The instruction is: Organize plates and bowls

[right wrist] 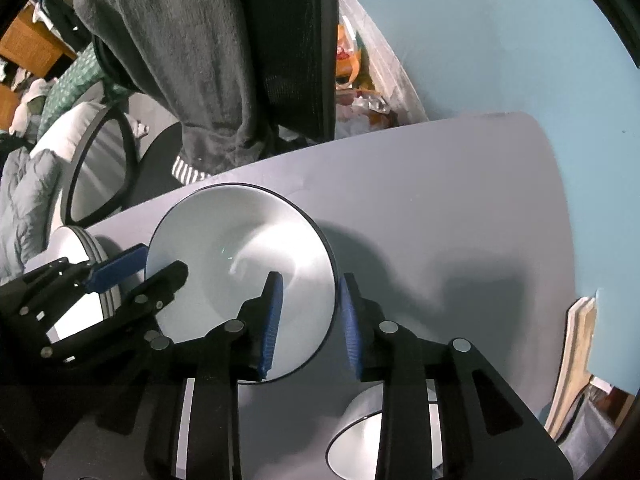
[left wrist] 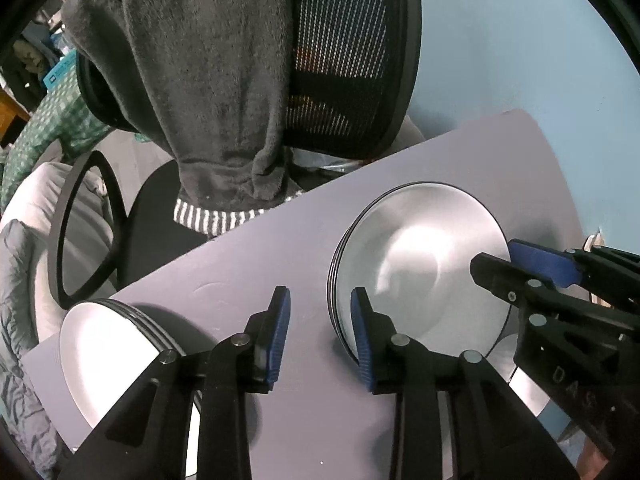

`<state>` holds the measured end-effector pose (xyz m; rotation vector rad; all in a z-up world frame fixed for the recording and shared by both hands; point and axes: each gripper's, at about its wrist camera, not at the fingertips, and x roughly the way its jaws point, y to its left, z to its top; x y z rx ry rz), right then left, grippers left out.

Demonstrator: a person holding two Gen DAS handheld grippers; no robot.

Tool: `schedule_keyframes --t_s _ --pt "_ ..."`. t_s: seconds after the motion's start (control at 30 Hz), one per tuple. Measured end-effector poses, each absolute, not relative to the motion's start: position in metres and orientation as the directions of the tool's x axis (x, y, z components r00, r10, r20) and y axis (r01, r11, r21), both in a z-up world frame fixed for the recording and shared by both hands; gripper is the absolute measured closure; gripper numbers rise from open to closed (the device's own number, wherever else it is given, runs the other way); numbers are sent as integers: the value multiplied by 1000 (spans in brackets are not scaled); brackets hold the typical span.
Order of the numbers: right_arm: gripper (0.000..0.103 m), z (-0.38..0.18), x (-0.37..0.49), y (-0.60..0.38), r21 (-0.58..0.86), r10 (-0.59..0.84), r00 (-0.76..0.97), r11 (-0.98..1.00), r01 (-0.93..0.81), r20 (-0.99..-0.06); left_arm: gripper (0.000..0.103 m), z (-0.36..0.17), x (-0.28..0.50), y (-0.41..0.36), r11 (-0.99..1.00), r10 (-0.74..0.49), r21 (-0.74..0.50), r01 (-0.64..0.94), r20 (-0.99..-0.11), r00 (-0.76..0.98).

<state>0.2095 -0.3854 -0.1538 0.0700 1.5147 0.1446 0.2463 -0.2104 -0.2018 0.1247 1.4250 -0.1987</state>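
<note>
A stack of white plates with dark rims lies on the grey table; it also shows in the right wrist view. My left gripper is open at the stack's left edge, its right finger against the rim. My right gripper is open over the stack's right edge, its left finger above the top plate, its right finger outside the rim. A second stack of white plates lies at the left, seen also in the right wrist view. A white bowl sits near the front edge.
A black mesh office chair draped with a dark grey garment stands behind the table. A light blue wall is at the right. Bedding and clutter lie at the left.
</note>
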Motion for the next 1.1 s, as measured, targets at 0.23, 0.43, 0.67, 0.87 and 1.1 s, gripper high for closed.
schedule_keyframes --t_s 0.23,0.43,0.67,0.87,1.1 --pt "67 -134 205 -389 111 114 106 993 -37 -988 59 -177 238 -206 972 -51 -4 234 -979 198" --pt "48 -106 195 -388 47 57 202 997 -55 -978 51 -144 224 -201 964 -57 25 263 -953 299" --pt "46 -74 181 -390 18 28 267 999 -38 -963 45 -107 209 -190 961 -54 54 271 -925 377" --pt "45 -53 168 -388 4 12 306 1000 -26 -952 44 -87 196 -171 970 -94 5 243 -914 396" --pt "45 -31 146 -379 -21 -11 359 999 -25 -933 43 -83 178 -147 978 -107 -25 206 -912 396"
